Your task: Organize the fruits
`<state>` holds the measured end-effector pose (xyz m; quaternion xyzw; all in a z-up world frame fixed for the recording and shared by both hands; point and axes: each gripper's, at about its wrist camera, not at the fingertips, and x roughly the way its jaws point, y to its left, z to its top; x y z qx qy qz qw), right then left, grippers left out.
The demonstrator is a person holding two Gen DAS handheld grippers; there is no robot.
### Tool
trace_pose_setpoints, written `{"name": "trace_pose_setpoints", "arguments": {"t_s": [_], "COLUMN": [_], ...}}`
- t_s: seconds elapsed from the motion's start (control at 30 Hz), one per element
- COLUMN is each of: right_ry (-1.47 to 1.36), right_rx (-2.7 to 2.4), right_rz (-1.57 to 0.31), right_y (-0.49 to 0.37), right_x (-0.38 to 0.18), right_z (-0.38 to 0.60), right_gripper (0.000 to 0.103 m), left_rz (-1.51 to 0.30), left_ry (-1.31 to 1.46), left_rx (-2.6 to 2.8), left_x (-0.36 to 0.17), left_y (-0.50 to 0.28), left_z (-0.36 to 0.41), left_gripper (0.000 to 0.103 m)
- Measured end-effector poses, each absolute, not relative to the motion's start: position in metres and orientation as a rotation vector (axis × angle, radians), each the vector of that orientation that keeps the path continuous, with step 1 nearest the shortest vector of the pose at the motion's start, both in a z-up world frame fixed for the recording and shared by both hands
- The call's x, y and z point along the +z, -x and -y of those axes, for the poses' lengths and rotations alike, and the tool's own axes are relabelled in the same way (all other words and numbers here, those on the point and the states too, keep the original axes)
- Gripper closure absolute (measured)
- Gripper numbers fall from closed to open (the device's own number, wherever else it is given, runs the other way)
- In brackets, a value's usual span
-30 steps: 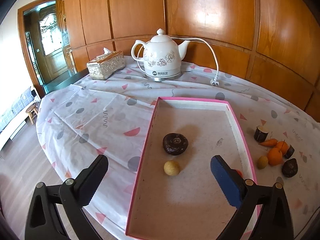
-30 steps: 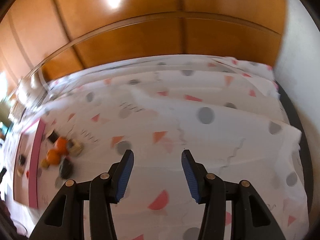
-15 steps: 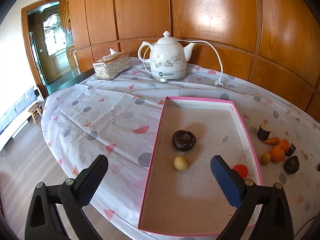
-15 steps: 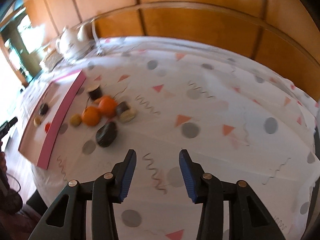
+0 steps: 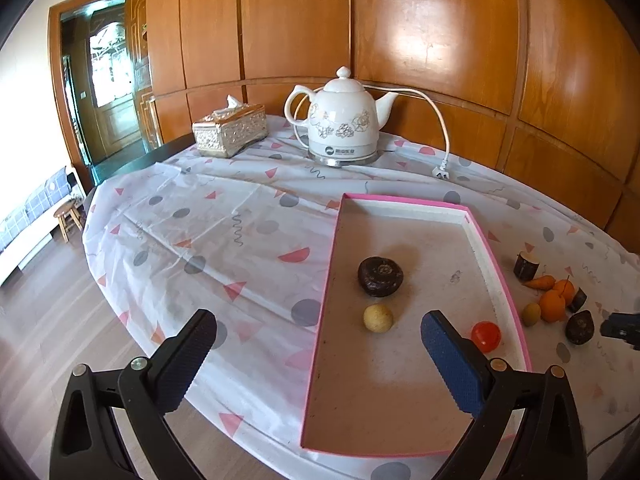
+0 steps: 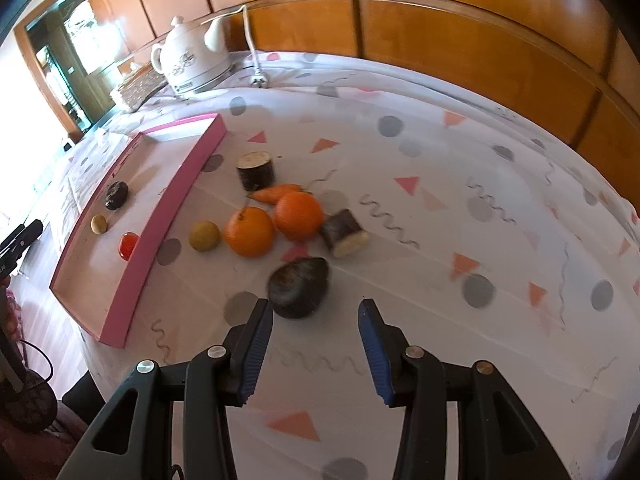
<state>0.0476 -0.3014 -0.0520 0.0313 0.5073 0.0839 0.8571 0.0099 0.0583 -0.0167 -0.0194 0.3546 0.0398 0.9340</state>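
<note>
A pink-rimmed tray (image 5: 335, 256) (image 6: 180, 184) holds a dark round fruit (image 5: 380, 276), a small yellow ball (image 5: 378, 319) and a red fruit (image 5: 485, 336). Right of the tray lie two oranges (image 6: 249, 231) (image 6: 299, 215), a carrot (image 6: 276, 193), a yellow-green fruit (image 6: 204, 236), two dark cut pieces (image 6: 256, 170) (image 6: 344, 233) and a dark avocado (image 6: 299, 287). My left gripper (image 5: 316, 340) is open and empty over the tray's near end. My right gripper (image 6: 316, 330) is open and empty, just short of the avocado.
A white electric kettle (image 5: 344, 122) with cord and plug (image 5: 442, 174) and a tissue box (image 5: 230, 130) stand at the table's far side. The table's near edge drops to wooden floor (image 5: 44, 320). Wood panelling backs the table.
My right gripper has swung left and closed in on the fruit pile; the avocado now lies just ahead of its fingers. My left gripper has drawn back and risen slightly.
</note>
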Motion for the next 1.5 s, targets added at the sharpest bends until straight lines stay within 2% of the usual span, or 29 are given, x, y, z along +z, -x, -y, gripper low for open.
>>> {"name": "trace_pose_setpoints", "arguments": {"t_s": [0.5,1.0,1.07,1.5], "right_ry": [0.013,-0.173,-0.191,-0.150], "right_rx": [0.137,0.005,-0.003,-0.003], "right_rz": [-1.131,-1.120,-1.130,-1.040], "right_y": [-0.081,-0.117,-0.120,-0.103], "right_x": [-0.069,-0.078,-0.083,-0.058], "right_z": [0.280,0.312,0.314,0.311], "right_gripper": [0.057,0.057,0.069,0.070], "left_rz": [-0.725,-0.743,-0.746,-0.745], "left_ry": [0.132,0.166,0.166,0.174], "left_rx": [0.112,0.130,0.131,0.137], "left_x": [-0.016,-0.022,-0.023,-0.025], "left_y": [-0.005,-0.009,-0.009,-0.008], "left_z": [-0.086,-0.097,-0.097,-0.099], "left_gripper": [0.000,0.000,0.000,0.000]}}
